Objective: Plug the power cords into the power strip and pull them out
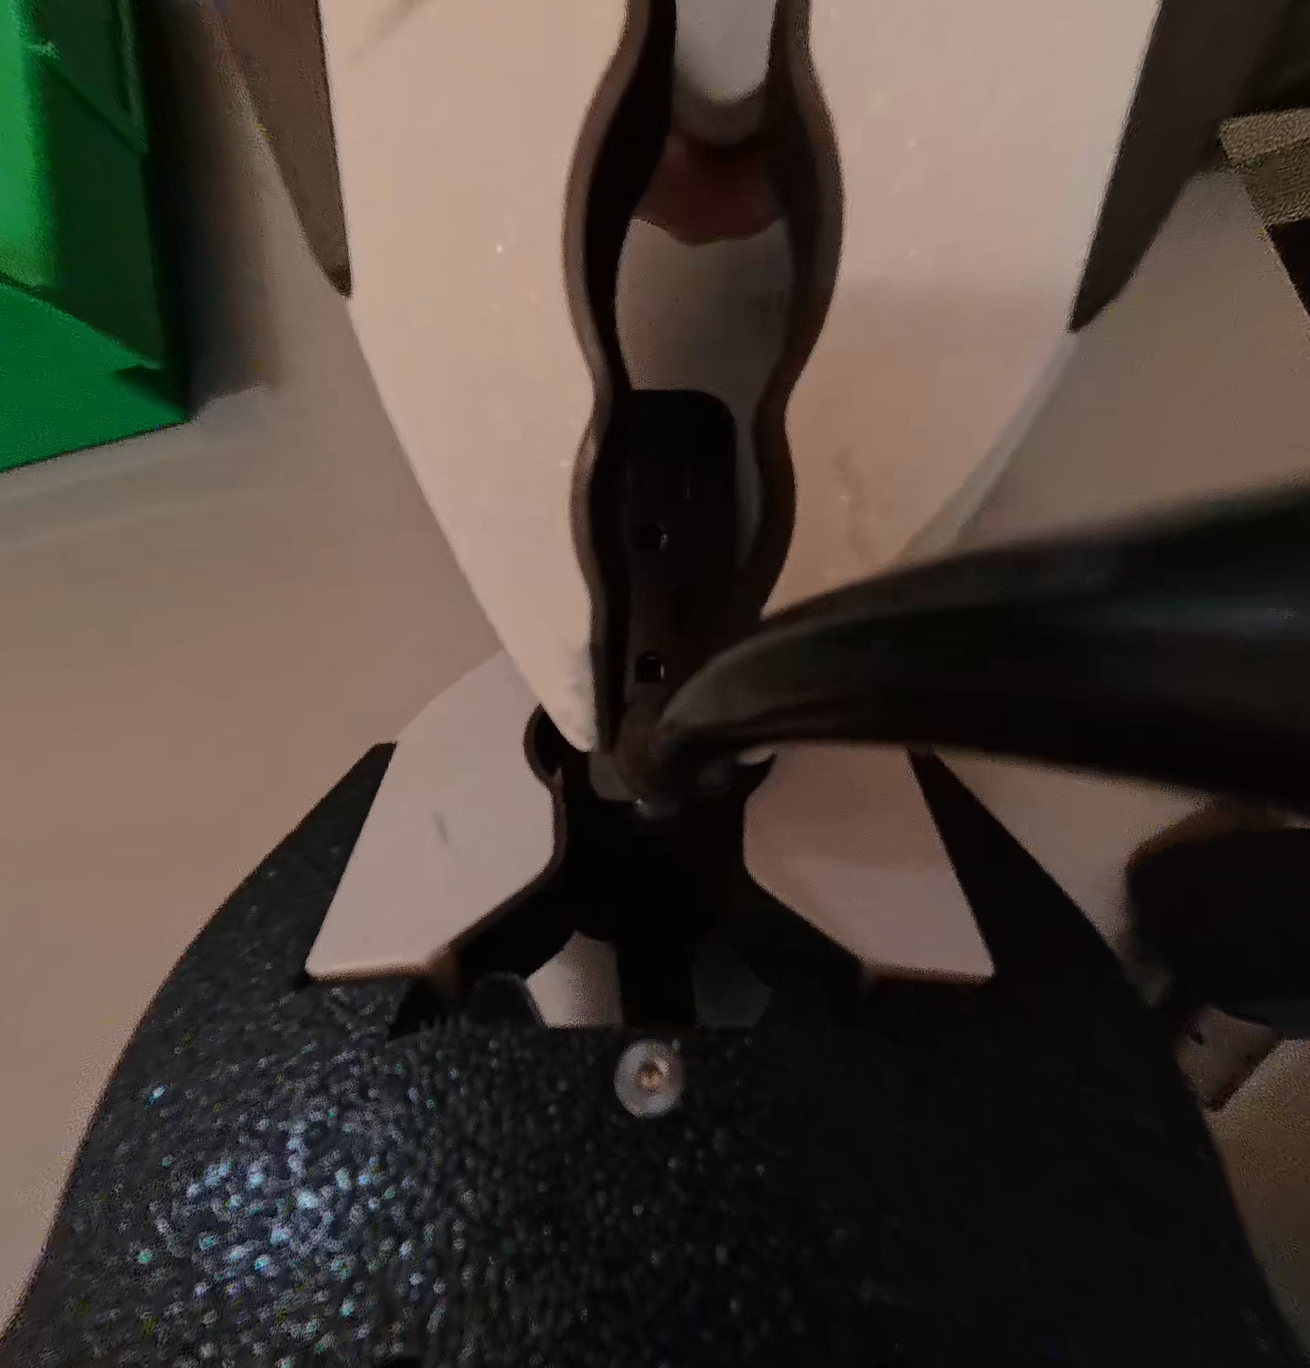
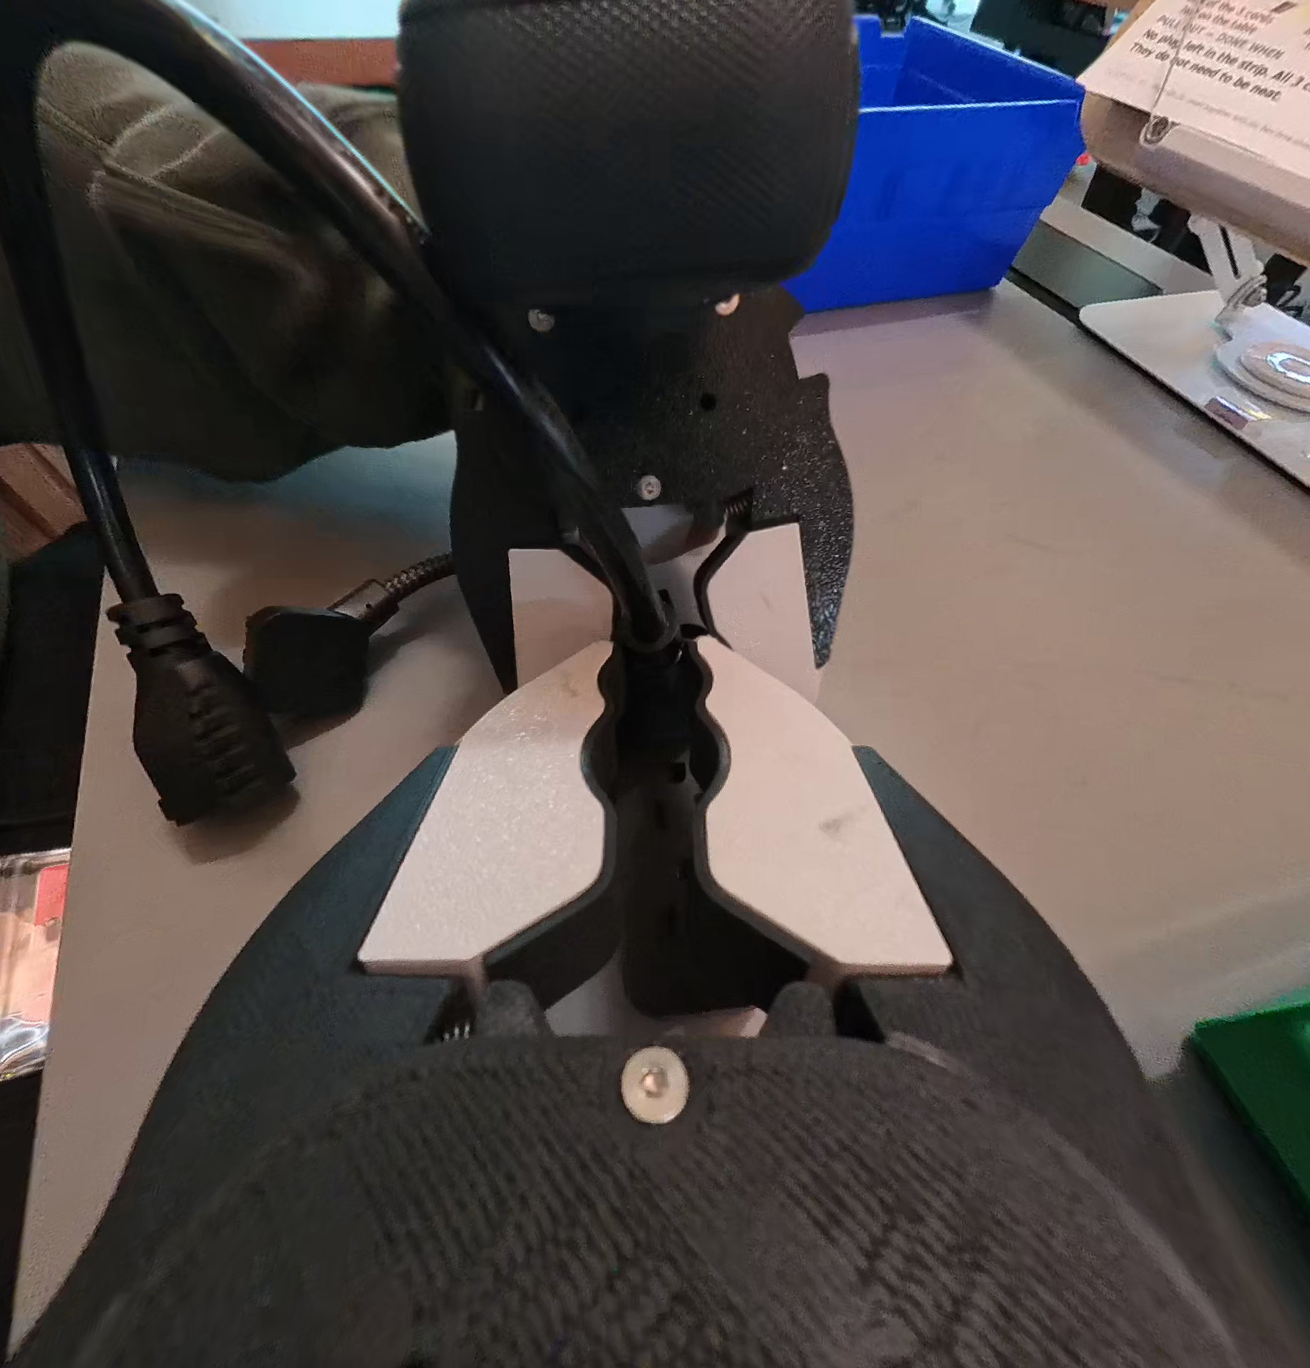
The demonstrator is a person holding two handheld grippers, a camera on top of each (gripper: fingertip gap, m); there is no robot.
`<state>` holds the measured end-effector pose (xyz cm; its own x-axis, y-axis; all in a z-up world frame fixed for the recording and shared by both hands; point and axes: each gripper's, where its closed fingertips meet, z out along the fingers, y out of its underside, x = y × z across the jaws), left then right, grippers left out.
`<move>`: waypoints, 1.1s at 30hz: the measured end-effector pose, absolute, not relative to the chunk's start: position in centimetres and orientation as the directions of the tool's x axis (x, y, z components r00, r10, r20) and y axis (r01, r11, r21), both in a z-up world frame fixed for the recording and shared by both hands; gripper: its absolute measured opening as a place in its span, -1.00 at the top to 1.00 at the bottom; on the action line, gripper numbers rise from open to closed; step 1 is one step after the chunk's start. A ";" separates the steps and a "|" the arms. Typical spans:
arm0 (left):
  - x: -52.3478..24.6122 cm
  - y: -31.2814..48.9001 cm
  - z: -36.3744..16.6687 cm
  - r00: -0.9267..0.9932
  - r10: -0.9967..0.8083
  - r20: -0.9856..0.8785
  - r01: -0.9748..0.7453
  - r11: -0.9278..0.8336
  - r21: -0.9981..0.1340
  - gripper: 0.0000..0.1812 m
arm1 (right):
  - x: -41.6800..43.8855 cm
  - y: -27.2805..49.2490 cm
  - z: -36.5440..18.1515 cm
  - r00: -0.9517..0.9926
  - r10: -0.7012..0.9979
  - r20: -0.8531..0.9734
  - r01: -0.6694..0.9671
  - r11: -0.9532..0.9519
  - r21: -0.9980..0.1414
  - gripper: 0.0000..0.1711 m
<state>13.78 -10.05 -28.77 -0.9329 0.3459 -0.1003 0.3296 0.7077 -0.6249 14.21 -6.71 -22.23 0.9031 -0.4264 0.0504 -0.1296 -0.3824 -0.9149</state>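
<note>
Black and bumpy, the right gripper (image 2: 656, 711) sits closest, its two pale fingers (image 2: 504, 829) squeezed onto a black plug (image 2: 648, 711) — the dark shape pinched near their tips. From the plug a black cord (image 2: 385, 200) loops up and away. The left gripper (image 2: 682, 592) faces it from the far side and nips the same plug where the cord comes out; in the left wrist view the left gripper's tips (image 1: 622, 748) are closed there too.

No power strip shows anywhere, so I can't say where it is. Two more plugs — a ribbed black plug (image 2: 208, 740) and a smaller plug (image 2: 304, 659) on a braided cord — lie loose on the grey table (image 2: 1081, 703), side by side. My guess: nothing is plugged in now, and this cord looks to be passing from one gripper to the other.
</note>
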 end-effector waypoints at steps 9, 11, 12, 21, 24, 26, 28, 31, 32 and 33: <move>14.3 -9.8 -28.7 -0.976 0.195 -0.098 0.209 0.708 -0.674 0.50 | 14.3 -6.4 -22.3 0.927 -0.371 0.051 -0.110 -0.401 -0.909 0.82; 14.3 -9.8 -28.7 -0.980 0.174 -0.100 0.194 0.705 -0.682 0.51 | 14.3 -6.3 -22.3 0.928 -0.371 0.021 -0.133 -0.384 -0.914 0.82; 14.3 -9.8 -28.8 -0.981 0.168 -0.098 0.189 0.709 -0.679 0.51 | 14.3 -6.3 -22.3 0.929 -0.371 0.006 -0.143 -0.372 -0.917 0.82; 14.3 -9.5 -28.9 -0.990 0.127 -0.063 0.138 0.753 -0.643 0.51 | 14.4 -6.2 -22.3 0.930 -0.365 0.044 -0.108 -0.386 -0.916 0.83; 14.4 -9.2 -28.9 -0.993 0.110 -0.049 0.116 0.765 -0.634 0.51 | 14.5 -6.0 -22.2 0.926 -0.362 0.103 -0.060 -0.412 -0.909 0.83; 14.4 -9.0 -28.9 -0.994 0.101 -0.036 0.101 0.771 -0.629 0.50 | 14.6 -5.9 -22.2 0.924 -0.367 0.105 -0.056 -0.403 -0.913 0.83; 14.5 -9.0 -28.9 -0.994 0.102 -0.034 0.100 0.769 -0.631 0.50 | 14.6 -5.9 -22.2 0.926 -0.366 0.091 -0.060 -0.382 -0.922 0.83; 14.5 -9.0 -29.0 -0.993 0.111 -0.029 0.104 0.771 -0.628 0.50 | 14.7 -5.8 -22.2 0.927 -0.363 0.100 -0.044 -0.367 -0.929 0.83; 14.5 -9.0 -29.0 -0.993 0.114 -0.027 0.106 0.773 -0.626 0.50 | 14.7 -5.9 -22.2 0.927 -0.364 0.096 -0.046 -0.363 -0.931 0.83; 14.5 -9.0 -29.0 -0.993 0.116 -0.024 0.106 0.775 -0.623 0.50 | 14.7 -5.9 -22.2 0.927 -0.363 0.092 -0.049 -0.361 -0.931 0.83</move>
